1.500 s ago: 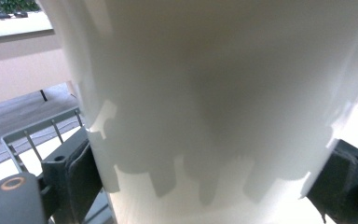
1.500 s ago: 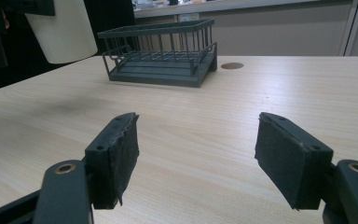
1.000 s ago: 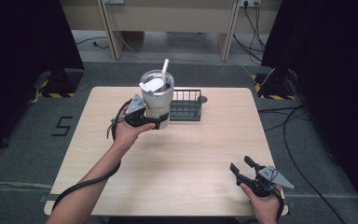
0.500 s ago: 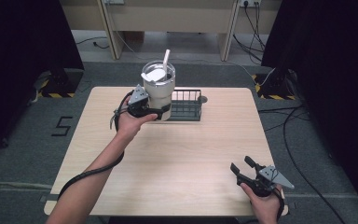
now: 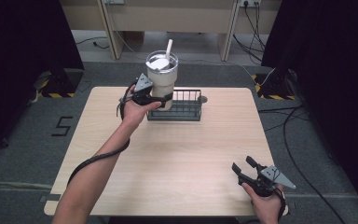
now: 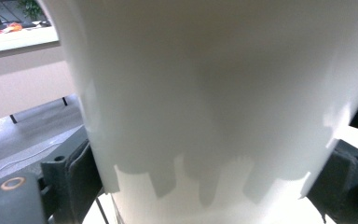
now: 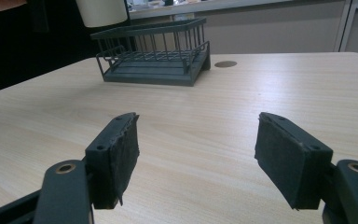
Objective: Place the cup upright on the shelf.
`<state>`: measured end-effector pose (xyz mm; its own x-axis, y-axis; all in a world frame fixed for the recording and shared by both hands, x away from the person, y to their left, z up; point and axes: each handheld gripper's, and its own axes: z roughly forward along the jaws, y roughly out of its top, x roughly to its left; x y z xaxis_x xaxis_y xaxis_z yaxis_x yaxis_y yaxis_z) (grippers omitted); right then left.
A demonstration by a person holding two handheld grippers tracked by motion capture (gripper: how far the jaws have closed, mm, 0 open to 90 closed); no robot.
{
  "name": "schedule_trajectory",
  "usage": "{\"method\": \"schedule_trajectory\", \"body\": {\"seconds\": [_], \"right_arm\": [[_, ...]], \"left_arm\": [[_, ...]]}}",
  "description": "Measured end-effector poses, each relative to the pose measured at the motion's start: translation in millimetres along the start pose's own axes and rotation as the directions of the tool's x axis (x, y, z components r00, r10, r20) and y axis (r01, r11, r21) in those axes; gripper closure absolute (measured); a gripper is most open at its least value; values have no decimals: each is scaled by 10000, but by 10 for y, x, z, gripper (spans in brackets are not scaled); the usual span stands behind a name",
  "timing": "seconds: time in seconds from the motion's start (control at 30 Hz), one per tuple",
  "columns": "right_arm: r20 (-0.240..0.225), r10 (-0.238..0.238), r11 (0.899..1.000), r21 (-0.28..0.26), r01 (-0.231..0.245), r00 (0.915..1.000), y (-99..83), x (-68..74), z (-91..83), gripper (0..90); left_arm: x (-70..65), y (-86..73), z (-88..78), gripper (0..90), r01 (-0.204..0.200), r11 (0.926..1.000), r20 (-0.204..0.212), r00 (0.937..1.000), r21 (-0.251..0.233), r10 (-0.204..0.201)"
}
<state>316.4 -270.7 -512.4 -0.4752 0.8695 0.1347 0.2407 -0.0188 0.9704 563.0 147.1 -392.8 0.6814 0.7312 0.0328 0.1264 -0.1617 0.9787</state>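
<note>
While the right gripper (image 5: 244,169) is resting with its jaws spread wide and empty near the front right corner of the surface (image 5: 177,158), the left gripper (image 5: 154,99) is clamping the lower body of a tall white tumbler (image 5: 162,79) and holding it upright above the wire rack (image 5: 182,105) at the back edge. Its smooth, rigid wall looks slippery, and with lid and straw (image 5: 168,48) it is likely top-heavy, so a low, firm grip seems wise.
</note>
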Motion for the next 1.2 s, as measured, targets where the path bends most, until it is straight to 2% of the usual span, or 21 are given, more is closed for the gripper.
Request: {"method": "schedule_trajectory", "body": {"seconds": [0.23, 0.57, 1.2], "right_arm": [[-30, 28, 10000, 34, -28, 10000, -9, -6, 5, 306], [-18, 61, 10000, 42, -61, 10000, -16, -26, 2, 307], [-120, 55, 9999, 101, -54, 9999, -26, -26, 9, 309]], "left_arm": [[100, 6, 178, 107, 238, 9997, -251, 9994, -24, -238], [144, -32, 376, 107, 629, 9980, -419, 9972, 88, -625], [199, -161, 534, 106, 764, 9955, -824, 9940, 555, -717]]}}
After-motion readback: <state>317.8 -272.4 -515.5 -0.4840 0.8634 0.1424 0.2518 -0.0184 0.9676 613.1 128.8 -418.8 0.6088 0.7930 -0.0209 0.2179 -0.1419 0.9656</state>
